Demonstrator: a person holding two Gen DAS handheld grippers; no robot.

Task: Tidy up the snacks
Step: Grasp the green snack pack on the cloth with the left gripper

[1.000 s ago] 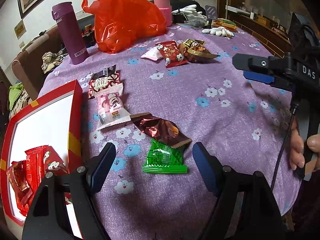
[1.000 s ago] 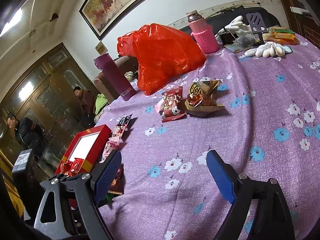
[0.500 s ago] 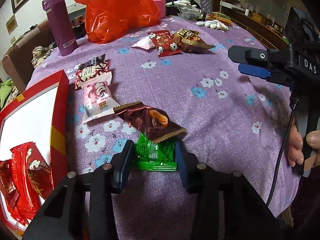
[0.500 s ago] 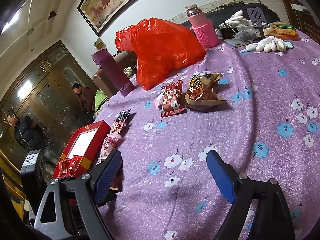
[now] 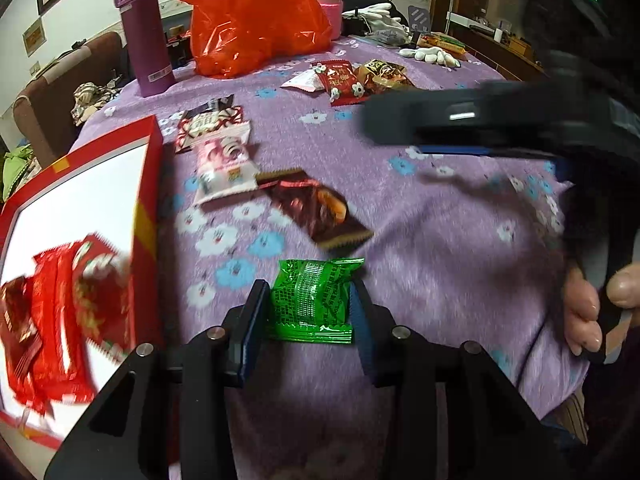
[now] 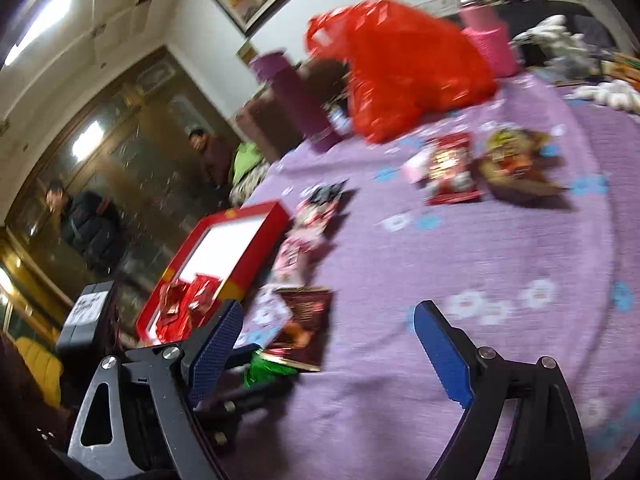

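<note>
A green snack packet (image 5: 310, 300) lies on the purple flowered tablecloth (image 5: 440, 248), and my left gripper (image 5: 310, 288) is shut on it, one blue pad against each side. Just beyond it lies a brown packet (image 5: 320, 208), then a pink-and-white packet (image 5: 224, 168) and a red-and-white one (image 5: 212, 126). The red box (image 5: 148, 184) at the left holds several red packets (image 5: 60, 312). My right gripper (image 6: 328, 312) hovers open over the cloth near the brown packet (image 6: 304, 328), with nothing gripped. The green packet (image 6: 266, 372) shows there too.
More snacks, a red packet (image 5: 340, 80) and a gold-brown one (image 5: 384, 74), lie farther back. Behind them stand an orange-red plastic bag (image 5: 248, 20), a purple flask (image 5: 144, 36) and a pink flask (image 5: 330, 0). White gloves (image 5: 432, 54) lie at the back right. Two people stand beyond the table.
My left gripper came down around the green packet and shut on it. My right gripper swung left toward the box side, and its view is now blurred.
</note>
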